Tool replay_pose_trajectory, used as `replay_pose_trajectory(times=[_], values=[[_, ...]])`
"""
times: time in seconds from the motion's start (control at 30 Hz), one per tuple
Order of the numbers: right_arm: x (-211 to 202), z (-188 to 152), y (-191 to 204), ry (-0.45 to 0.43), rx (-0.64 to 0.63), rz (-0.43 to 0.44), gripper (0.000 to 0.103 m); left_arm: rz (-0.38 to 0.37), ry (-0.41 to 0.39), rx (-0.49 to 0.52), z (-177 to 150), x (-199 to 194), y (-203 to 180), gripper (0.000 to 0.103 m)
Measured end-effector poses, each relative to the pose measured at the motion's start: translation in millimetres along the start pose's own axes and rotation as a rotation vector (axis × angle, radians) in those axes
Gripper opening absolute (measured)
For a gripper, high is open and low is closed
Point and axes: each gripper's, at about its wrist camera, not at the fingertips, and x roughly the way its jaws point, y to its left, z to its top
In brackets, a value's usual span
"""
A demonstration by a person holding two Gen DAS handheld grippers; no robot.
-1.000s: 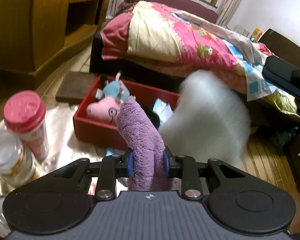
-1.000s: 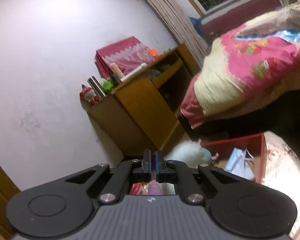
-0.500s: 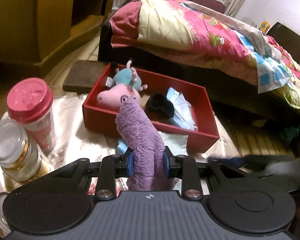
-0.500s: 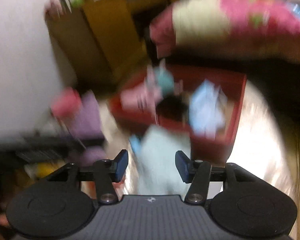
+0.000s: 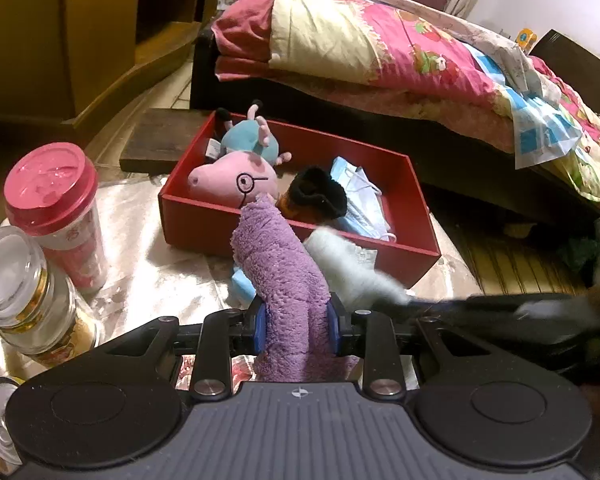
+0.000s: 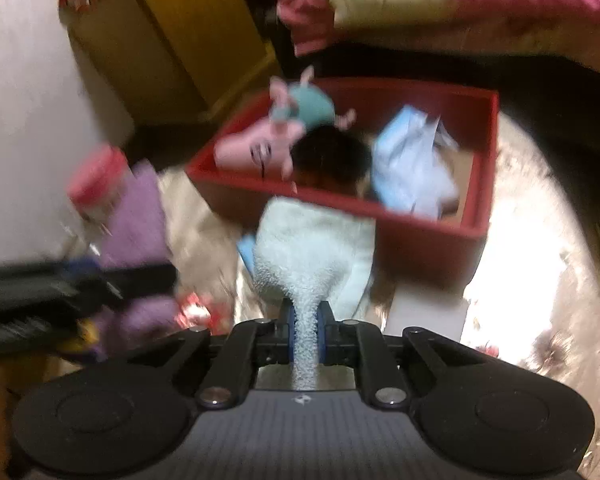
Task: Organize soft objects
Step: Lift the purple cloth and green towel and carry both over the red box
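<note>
My left gripper (image 5: pixel 296 320) is shut on a purple fuzzy cloth (image 5: pixel 280 276) that stands up between its fingers, just in front of the red box (image 5: pixel 424 208). My right gripper (image 6: pixel 307 328) is shut on a white fuzzy cloth (image 6: pixel 312 248) that lies against the red box's near wall (image 6: pixel 420 248). The white cloth (image 5: pixel 348 264) and the blurred right gripper (image 5: pixel 500 308) also show in the left wrist view. The box holds a pink pig plush (image 5: pixel 236 178), a black soft item (image 5: pixel 320 196) and pale blue masks (image 5: pixel 360 204).
A pink-lidded tumbler (image 5: pixel 56 208) and a glass jar (image 5: pixel 24 292) stand at the left on the shiny table cover (image 5: pixel 172 272). A small blue item (image 5: pixel 242 284) lies by the box. A bed with a pink quilt (image 5: pixel 380 48) and a wooden cabinet (image 5: pixel 60 32) stand behind.
My right gripper swung down from facing the wall, opened over the table, and has now shut on the white cloth. My left gripper kept hold of the purple cloth and moved closer to the box.
</note>
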Motion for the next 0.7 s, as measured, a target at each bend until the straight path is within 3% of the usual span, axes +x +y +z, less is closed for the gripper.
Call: replay_pose_trajectory(times=[0.3, 0.53, 0.7], values=[[-68, 20, -1, -0.226, 0.081, 0.112, 0.0, -0.016, -0.075, 0.01, 15, -14, -9, 0.029], [-81, 28, 12, -0.346, 0.033, 0.057, 0.0, 0.019, -0.135, 0.068, 27, -17, -23, 0.029], [-82, 36, 16, -0.381, 0.006, 0.027, 0.0, 0.036, -0.154, 0.101, 37, -9, -31, 0.029]])
